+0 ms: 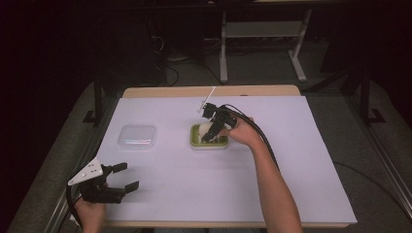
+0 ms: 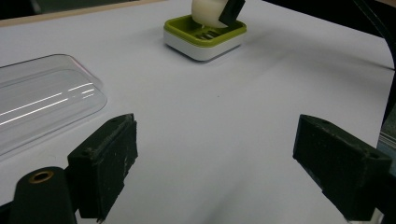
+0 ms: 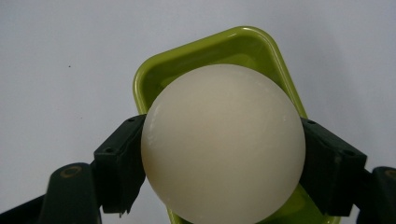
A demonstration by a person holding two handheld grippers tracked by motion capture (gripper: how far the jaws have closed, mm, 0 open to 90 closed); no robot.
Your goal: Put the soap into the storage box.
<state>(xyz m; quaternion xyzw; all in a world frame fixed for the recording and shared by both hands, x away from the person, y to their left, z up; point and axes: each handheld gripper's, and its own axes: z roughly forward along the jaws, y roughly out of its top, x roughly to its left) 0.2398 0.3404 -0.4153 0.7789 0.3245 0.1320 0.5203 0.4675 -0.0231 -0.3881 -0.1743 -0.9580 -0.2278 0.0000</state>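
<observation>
A cream-white round soap [image 3: 223, 144] is clamped between the two black jaws of my right gripper [image 3: 224, 161], directly over a green soap dish [image 3: 210, 51]. In the high view that gripper [image 1: 212, 130] holds the soap [image 1: 204, 130] over the dish [image 1: 209, 142] at the table's middle. The left gripper view has the soap [image 2: 208, 11] above the dish [image 2: 205, 37], whether touching it or just above I cannot say. My left gripper [image 1: 121, 177] rests near the front left corner, jaws wide apart with nothing between them; its fingertips [image 2: 109, 158] frame bare paper.
A clear plastic lid [image 1: 137, 136] lies left of the dish, also in the left gripper view [image 2: 42, 105]. White paper [image 1: 291, 160] covers the table. A thin white stick [image 1: 208, 99] stands behind the dish near the far edge. A black cable trails from the right gripper.
</observation>
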